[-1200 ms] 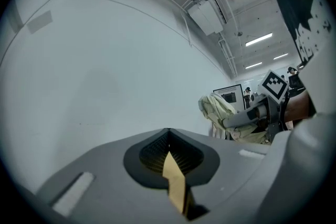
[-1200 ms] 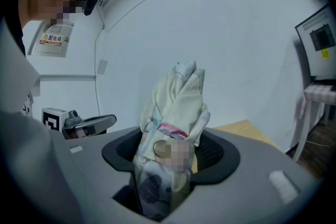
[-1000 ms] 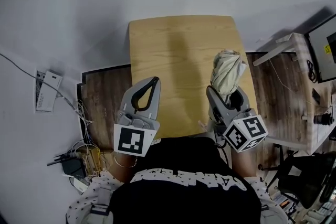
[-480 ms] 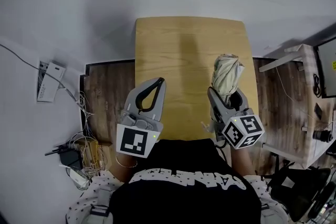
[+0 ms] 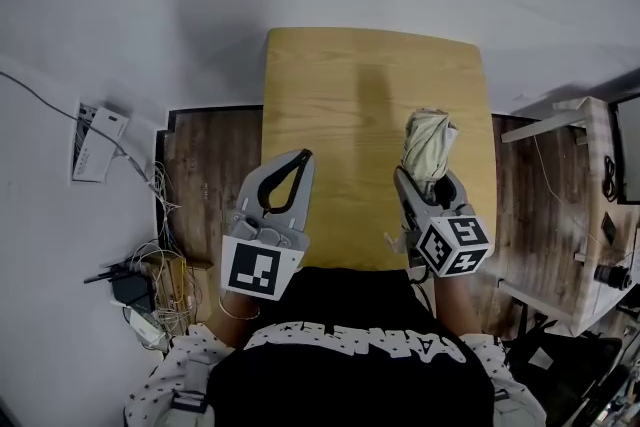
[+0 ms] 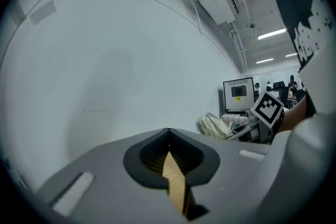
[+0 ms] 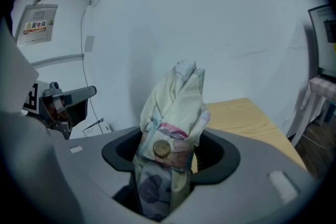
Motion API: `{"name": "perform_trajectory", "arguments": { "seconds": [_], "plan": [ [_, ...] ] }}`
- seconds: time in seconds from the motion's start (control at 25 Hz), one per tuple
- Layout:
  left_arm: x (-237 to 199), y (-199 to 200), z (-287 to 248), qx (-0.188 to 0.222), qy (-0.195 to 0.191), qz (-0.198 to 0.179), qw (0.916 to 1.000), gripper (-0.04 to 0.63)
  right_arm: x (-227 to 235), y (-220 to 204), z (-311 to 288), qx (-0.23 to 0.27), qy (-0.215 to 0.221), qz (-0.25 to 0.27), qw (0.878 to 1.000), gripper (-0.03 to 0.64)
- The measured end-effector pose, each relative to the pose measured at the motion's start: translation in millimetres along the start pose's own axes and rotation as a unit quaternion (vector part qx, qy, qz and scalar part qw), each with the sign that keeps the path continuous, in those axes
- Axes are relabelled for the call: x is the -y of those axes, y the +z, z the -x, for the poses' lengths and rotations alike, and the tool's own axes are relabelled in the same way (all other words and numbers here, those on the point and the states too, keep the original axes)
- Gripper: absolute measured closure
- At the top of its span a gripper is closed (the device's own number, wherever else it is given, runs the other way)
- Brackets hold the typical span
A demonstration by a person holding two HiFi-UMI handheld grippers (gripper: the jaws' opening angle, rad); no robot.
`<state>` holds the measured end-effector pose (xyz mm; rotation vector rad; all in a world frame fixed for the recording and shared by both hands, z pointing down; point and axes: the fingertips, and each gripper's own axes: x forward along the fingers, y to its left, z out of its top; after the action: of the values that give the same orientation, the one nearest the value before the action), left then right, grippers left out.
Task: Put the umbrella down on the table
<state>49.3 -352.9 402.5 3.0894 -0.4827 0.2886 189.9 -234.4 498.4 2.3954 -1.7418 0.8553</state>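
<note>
A folded cream umbrella (image 5: 428, 143), bound by a strap with a brass snap (image 7: 161, 149), stands nearly upright over the right side of the wooden table (image 5: 370, 95). My right gripper (image 5: 428, 183) is shut on its lower part, and the canopy sticks out past the jaws (image 7: 176, 107). My left gripper (image 5: 303, 158) hovers over the table's left front edge, shut with nothing in it; its tips meet (image 6: 168, 132). The left gripper view also shows the umbrella (image 6: 212, 126) off to the right.
A white wall runs behind the table. Cables and a power strip (image 5: 150, 300) lie on the floor at the left, beside a white box (image 5: 98, 143). A white side table (image 5: 565, 125) and a monitor (image 5: 630, 147) stand at the right.
My right gripper has sunk toward the table with the umbrella still in it. The left gripper has drifted slightly and stays shut.
</note>
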Motion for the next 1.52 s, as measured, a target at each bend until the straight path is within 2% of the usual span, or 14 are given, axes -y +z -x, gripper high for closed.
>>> {"name": "perform_trajectory", "arguments": {
  "seconds": [0.96,1.52],
  "plan": [
    [-20,-11,-7,-0.016,0.011,0.012,0.9997,0.595,21,-55,-40,-0.094,-0.032,0.008,0.995,0.325],
    [-41,-21,-6,-0.027,0.030,0.024,0.9989,0.595,31,-80,-63,-0.140,-0.053,0.011,0.989,0.325]
  ]
}}
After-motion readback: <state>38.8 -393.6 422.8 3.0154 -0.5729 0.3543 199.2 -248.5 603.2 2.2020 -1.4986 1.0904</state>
